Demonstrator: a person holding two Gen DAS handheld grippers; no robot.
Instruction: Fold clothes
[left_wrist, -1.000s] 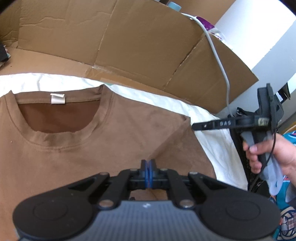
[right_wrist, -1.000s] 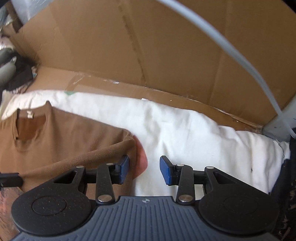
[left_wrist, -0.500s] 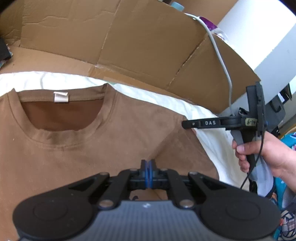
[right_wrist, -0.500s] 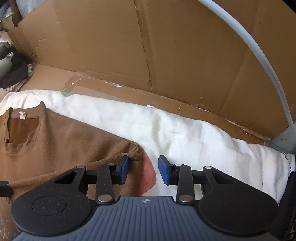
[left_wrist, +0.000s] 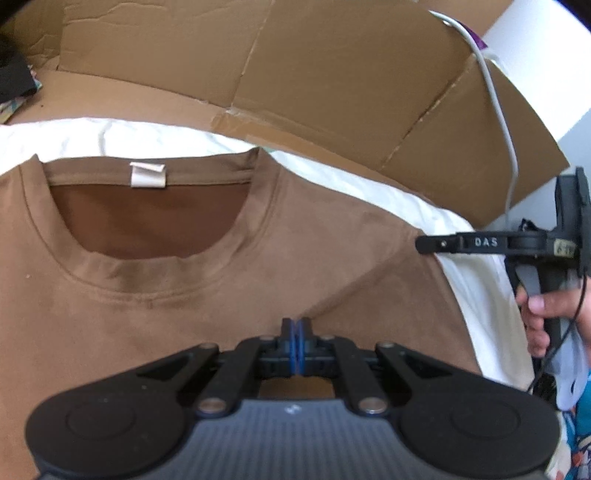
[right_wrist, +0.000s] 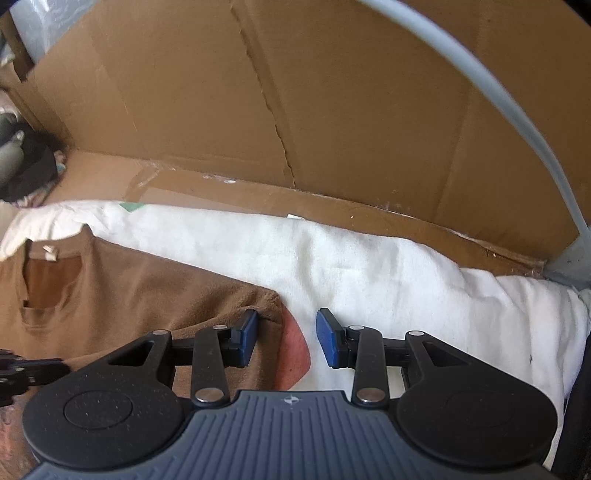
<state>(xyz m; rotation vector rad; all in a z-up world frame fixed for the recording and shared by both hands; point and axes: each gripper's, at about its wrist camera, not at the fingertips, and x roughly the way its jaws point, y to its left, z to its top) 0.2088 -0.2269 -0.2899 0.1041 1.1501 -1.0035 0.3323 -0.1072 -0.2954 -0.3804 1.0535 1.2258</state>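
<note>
A brown T-shirt (left_wrist: 184, 302) lies face up on a white sheet (left_wrist: 369, 177), its collar and white label (left_wrist: 147, 175) at the far side. My left gripper (left_wrist: 297, 330) is shut, low over the chest, and a fold crease runs from its tips to the right shoulder corner. In the right wrist view the same T-shirt (right_wrist: 147, 295) fills the left side. My right gripper (right_wrist: 286, 338) stands open around the shoulder corner, one pad over brown cloth, the other over the sheet (right_wrist: 406, 280). The left wrist view shows it side-on as the right gripper (left_wrist: 424, 244), held by a hand (left_wrist: 546, 314).
Cardboard walls (left_wrist: 314, 74) rise behind and to the right of the sheet, seen also as cardboard (right_wrist: 295, 92). A grey cable (left_wrist: 498, 110) hangs down at the right. A reddish patch (right_wrist: 295, 347) shows beside the shirt corner. Dark clutter (right_wrist: 26, 166) sits at far left.
The right gripper has moved left, and its tips now reach the shirt's shoulder corner. The left gripper stays shut and has come slightly closer to the collar.
</note>
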